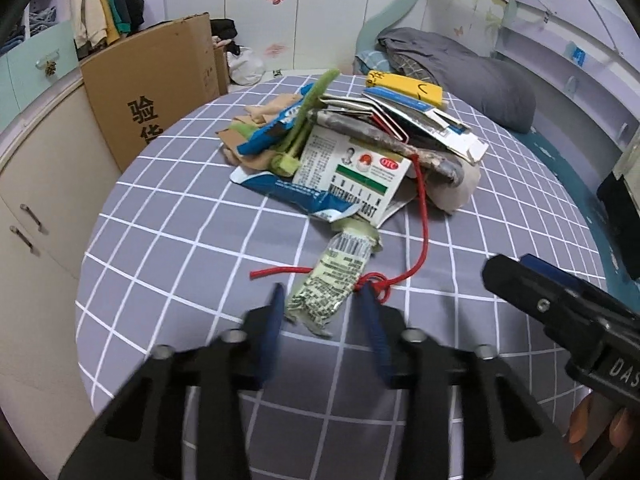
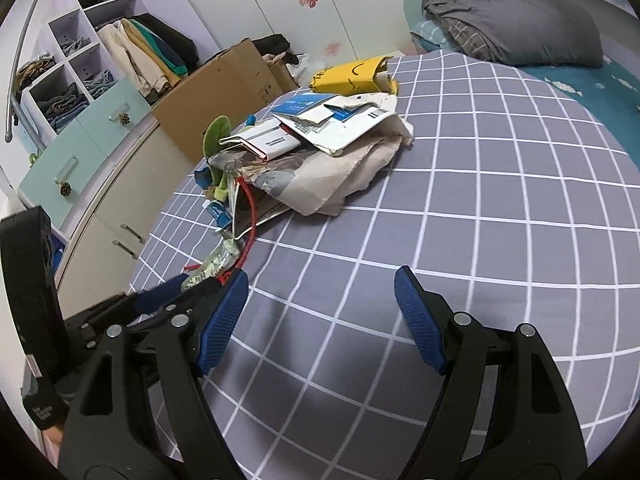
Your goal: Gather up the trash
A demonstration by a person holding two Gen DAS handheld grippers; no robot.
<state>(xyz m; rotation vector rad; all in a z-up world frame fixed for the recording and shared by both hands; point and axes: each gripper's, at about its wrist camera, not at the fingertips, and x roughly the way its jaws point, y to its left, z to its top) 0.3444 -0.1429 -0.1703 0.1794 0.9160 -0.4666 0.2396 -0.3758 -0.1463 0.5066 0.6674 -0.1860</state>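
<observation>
A pile of trash (image 1: 360, 152) (image 2: 320, 148) lies on the grey checked bed sheet (image 1: 180, 240) (image 2: 480, 200): torn boxes, paper, blue packets and a yellow box (image 1: 404, 84) (image 2: 352, 74). A red cord (image 1: 422, 216) (image 2: 251, 216) trails out of the pile toward me. In front of the pile lies a crumpled green wrapper (image 1: 324, 284) (image 2: 212, 264). My left gripper (image 1: 322, 304) (image 2: 192, 280) has its blue pads against the wrapper's two sides, right on the sheet. My right gripper (image 2: 320, 292) stands open over bare sheet to the right, with nothing between its fingers.
A large cardboard box (image 1: 152, 92) (image 2: 224, 84) leans by the bed's far left edge, with cabinets (image 1: 40, 184) and hanging clothes (image 2: 152, 52) behind it. A grey duvet (image 1: 460, 68) (image 2: 520, 28) is bunched at the headboard. A hand (image 1: 600, 428) holds the right gripper.
</observation>
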